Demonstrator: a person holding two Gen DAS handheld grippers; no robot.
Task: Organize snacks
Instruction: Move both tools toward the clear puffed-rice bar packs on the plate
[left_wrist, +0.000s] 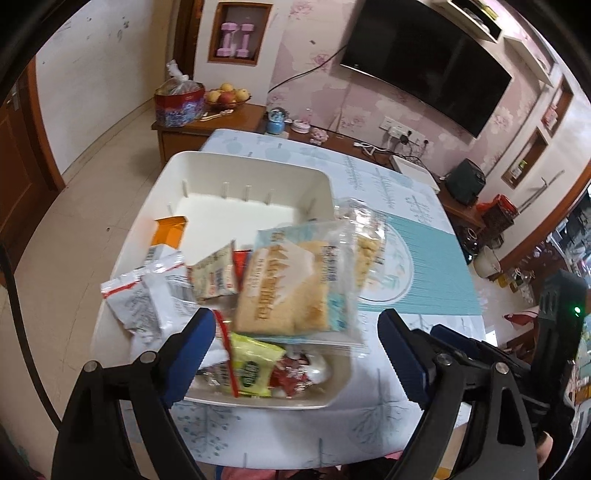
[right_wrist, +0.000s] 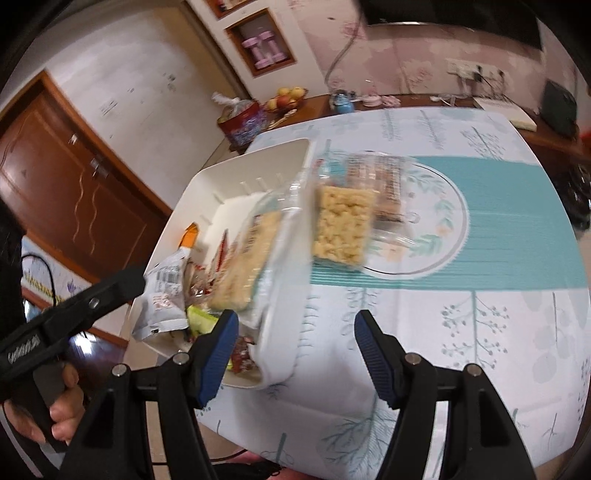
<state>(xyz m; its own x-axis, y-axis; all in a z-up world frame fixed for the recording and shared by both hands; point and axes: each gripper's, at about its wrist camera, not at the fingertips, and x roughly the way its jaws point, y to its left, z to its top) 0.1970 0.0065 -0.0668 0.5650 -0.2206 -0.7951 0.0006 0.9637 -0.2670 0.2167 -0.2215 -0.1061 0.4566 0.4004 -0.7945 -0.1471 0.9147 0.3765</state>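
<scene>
Though both grippers, left (left_wrist: 297, 345) and right (right_wrist: 295, 349), hang released with nothing between their jaws, the snacks (left_wrist: 258, 291) sit heaped at the near end of the bin (left_wrist: 258, 177) by the table's (right_wrist: 461, 332) left edge. One clear pack (right_wrist: 343, 229) overhangs the bin's right rim; a careless nudge could tip it out.

A white plastic bin (left_wrist: 255, 177) sits on the desk, its near end heaped with snack packets while its far end is bare. A clear-wrapped pale biscuit pack (left_wrist: 284, 291) tops the heap above a yellow-green packet (left_wrist: 251, 365) and white sachets (left_wrist: 144, 302). A clear pack of puffed rice cake (right_wrist: 343, 229) leans tilted against the bin's right rim, over the desk.
</scene>
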